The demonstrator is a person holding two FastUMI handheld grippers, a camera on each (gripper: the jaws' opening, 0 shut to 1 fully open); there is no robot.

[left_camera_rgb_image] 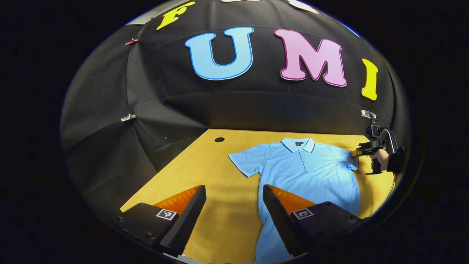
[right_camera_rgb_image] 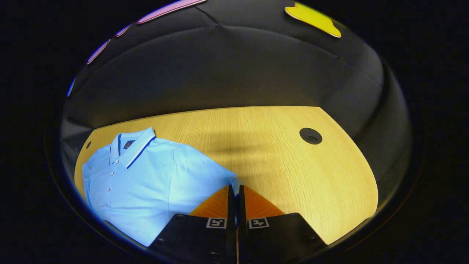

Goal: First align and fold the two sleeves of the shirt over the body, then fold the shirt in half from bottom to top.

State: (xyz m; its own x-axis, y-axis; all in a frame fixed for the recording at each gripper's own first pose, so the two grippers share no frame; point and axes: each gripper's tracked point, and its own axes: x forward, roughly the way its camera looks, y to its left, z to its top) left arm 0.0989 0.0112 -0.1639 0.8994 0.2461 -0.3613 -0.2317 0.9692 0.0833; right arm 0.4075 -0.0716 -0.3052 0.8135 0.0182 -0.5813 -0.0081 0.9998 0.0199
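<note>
A light blue polo shirt (left_camera_rgb_image: pixel 307 172) lies flat, front up, on the wooden table (left_camera_rgb_image: pixel 205 172), with its collar toward the far wall. My left gripper (left_camera_rgb_image: pixel 233 187) hovers open above the table, over the shirt's near left edge, with nothing between its fingers. The left sleeve (left_camera_rgb_image: pixel 244 161) lies spread out flat. At the far right, a hand holds my right gripper (left_camera_rgb_image: pixel 354 153) at the tip of the other sleeve. In the right gripper view the right gripper (right_camera_rgb_image: pixel 236 187) is shut, with the edge of that sleeve (right_camera_rgb_image: pixel 205 172) pinched between its fingers.
The table has a round cable hole (left_camera_rgb_image: pixel 219 139) near its back left corner and another hole (right_camera_rgb_image: pixel 310 135) on the right side. Bare wood (right_camera_rgb_image: pixel 293 172) stretches to the right of the shirt. Metal clips (left_camera_rgb_image: pixel 128 117) hang on the black wall cloth.
</note>
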